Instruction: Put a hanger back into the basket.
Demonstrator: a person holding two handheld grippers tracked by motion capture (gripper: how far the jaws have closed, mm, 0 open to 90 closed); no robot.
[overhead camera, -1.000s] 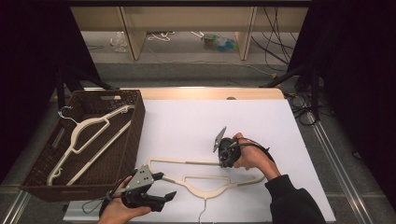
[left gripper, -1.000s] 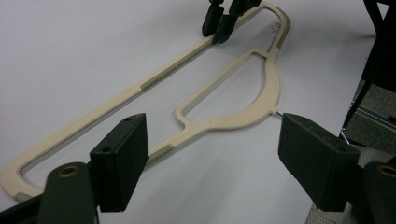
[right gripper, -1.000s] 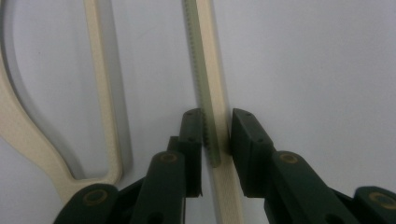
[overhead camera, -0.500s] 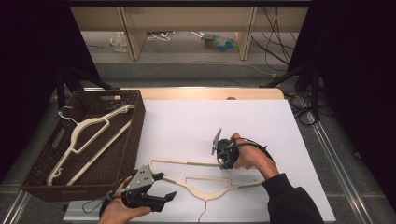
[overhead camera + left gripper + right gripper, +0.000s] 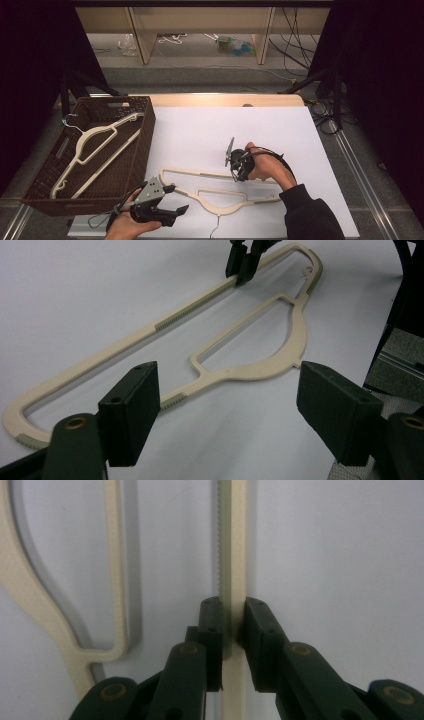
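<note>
Cream hanger (image 5: 233, 540), ridged flat bar

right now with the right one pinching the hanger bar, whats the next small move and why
Probably lift the hanger slightly and carry it toward the basket. The right hand-held gripper is already shut on its straight bar, another hanger already lies in the basket, and the left hand-held gripper hangs open short of the hanger, free to steady it.

Cream hanger (image 5: 220, 192) flat on white table (image 5: 200, 135), right gripper (image 5: 233, 167) on its bar, brown basket (image 5: 142, 145) left
</note>
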